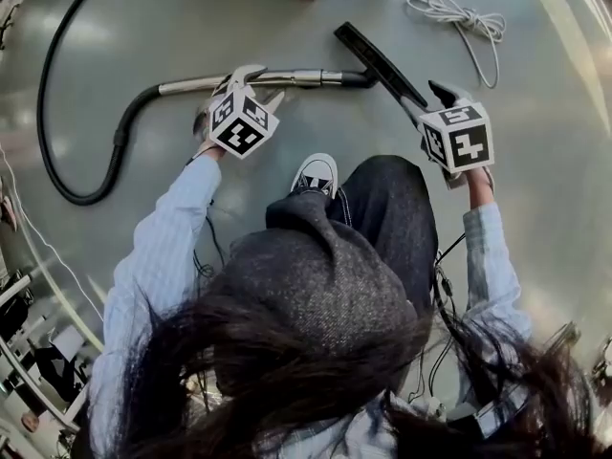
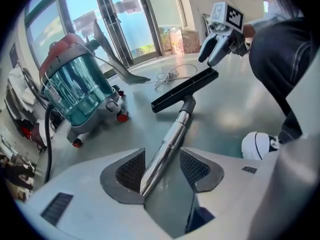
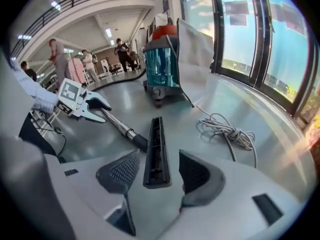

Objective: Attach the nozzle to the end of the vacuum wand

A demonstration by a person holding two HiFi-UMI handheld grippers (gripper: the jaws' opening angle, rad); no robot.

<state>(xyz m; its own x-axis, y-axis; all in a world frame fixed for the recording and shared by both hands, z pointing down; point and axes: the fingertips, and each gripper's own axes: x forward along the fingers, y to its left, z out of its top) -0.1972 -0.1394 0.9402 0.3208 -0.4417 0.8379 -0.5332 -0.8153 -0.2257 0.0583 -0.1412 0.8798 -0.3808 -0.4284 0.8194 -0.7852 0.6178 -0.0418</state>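
A shiny metal vacuum wand (image 1: 258, 79) lies on the floor, and its black end meets the neck of the long black nozzle (image 1: 381, 65). My left gripper (image 1: 266, 82) straddles the wand. In the left gripper view the wand (image 2: 167, 144) rests against the left pad, with a gap to the right pad of the left gripper (image 2: 162, 166), which is open. My right gripper (image 1: 430, 98) sits over the nozzle's near end. The nozzle (image 3: 156, 149) lies between the jaws of the right gripper (image 3: 157, 171), with narrow gaps on both sides.
A black hose (image 1: 76, 194) curves from the wand to the red and teal vacuum body (image 2: 80, 89). A coiled white cord (image 1: 459, 17) lies beyond the nozzle. The person's shoe (image 1: 316, 173) stands just behind the wand. People stand far off in the hall.
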